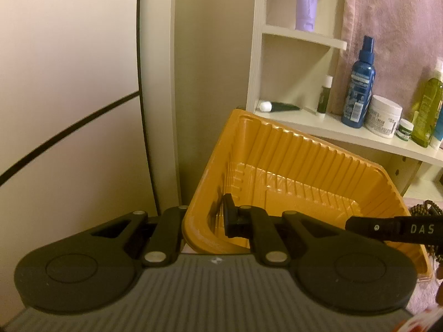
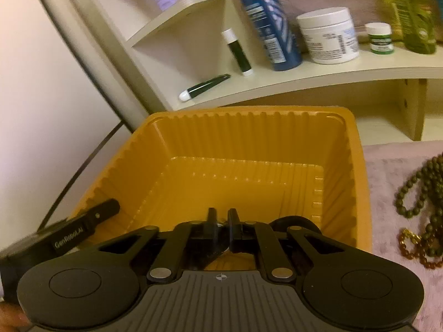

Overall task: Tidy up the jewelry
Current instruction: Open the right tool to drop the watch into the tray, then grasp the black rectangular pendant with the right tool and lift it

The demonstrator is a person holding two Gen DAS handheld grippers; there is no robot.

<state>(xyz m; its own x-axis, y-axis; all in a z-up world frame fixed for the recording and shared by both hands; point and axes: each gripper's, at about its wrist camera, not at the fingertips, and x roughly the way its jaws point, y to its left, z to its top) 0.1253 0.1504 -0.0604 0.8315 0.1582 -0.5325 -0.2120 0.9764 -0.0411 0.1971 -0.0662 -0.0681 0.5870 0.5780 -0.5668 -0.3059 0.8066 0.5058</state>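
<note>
An orange ribbed plastic tray stands tilted on a pink cloth. My left gripper is shut on the tray's near left wall, one finger inside, the other hidden outside. My right gripper hovers over the tray's near side, its jaws nearly closed on a small dark item that I cannot identify. The right gripper's finger reaches in from the right in the left wrist view. Green bead necklaces and an amber bead strand lie on the cloth right of the tray.
A white shelf behind the tray holds a blue spray bottle, a white jar, green tubes and green bottles. A pink towel hangs behind. A white wall is at left.
</note>
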